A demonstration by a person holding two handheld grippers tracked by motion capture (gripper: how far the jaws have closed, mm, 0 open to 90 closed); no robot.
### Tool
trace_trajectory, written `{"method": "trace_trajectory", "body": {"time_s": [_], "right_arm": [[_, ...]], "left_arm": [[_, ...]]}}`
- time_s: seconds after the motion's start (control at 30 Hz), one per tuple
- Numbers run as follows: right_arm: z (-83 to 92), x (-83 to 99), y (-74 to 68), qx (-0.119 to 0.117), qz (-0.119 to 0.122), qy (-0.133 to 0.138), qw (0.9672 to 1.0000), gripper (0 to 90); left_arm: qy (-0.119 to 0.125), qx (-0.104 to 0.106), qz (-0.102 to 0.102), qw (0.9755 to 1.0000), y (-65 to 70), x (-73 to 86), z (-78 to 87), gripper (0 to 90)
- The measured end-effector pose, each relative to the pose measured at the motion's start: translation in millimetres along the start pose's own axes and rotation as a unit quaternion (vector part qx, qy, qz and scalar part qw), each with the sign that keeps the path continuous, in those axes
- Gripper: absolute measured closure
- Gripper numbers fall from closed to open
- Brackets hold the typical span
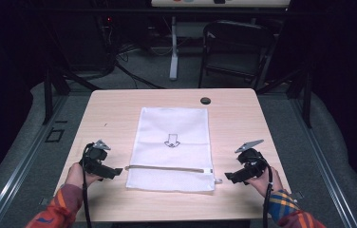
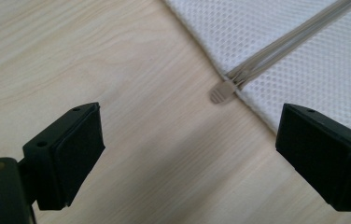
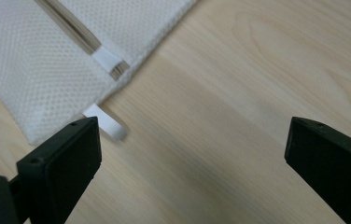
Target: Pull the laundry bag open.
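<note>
1. The white mesh bag [image 1: 173,148] lay flat at the middle of the worktop [image 1: 243,118], its zipper [image 1: 167,167] running straight across near the 6 o'clock edge and looking fully shut.
2. The zipper pull [image 2: 222,93] rested at the bag's 9 o'clock end, just off the fabric edge; a white tab [image 3: 105,122] stuck out at the 3 o'clock end.
3. The left gripper [image 1: 115,172] sat near the bag at 9 o'clock, jaws spread wide, holding nothing.
4. The right gripper [image 1: 228,178] sat near the bag at 3 o'clock, jaws likewise wide apart and empty.
5. Judged from this, the zipping appeared done and the bag released; little seemed left beyond drawing both hands clear.
6. A small dark disc [image 1: 205,100] lay at 12 o'clock, apart from the bag.
</note>
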State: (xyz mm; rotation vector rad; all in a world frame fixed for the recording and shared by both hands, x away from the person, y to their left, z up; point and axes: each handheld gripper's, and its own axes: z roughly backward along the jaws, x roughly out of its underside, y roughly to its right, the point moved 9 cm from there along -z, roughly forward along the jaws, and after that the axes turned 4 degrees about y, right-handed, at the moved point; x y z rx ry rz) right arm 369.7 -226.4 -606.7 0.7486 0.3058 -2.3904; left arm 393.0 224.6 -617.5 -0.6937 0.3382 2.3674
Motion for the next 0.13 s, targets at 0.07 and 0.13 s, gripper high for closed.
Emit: {"method": "trace_trajectory", "body": {"time_s": [0.07, 0.13], "right_arm": [[0.7, 5.9, 2.9, 0.007, 0.001, -0.014, 0.9999, 2.1], [-0.5, 10.7, 3.5, 0.002, -0.005, -0.021, 0.9998, 0.5]], "left_arm": [[-0.007, -0.001, 0.007, 1.0000, -2.9, 3.6, -3.6, 6.3], [-0.016, -0.008, 0.007, 0.9998, -6.9, 7.5, -6.6, 5.6]]}}
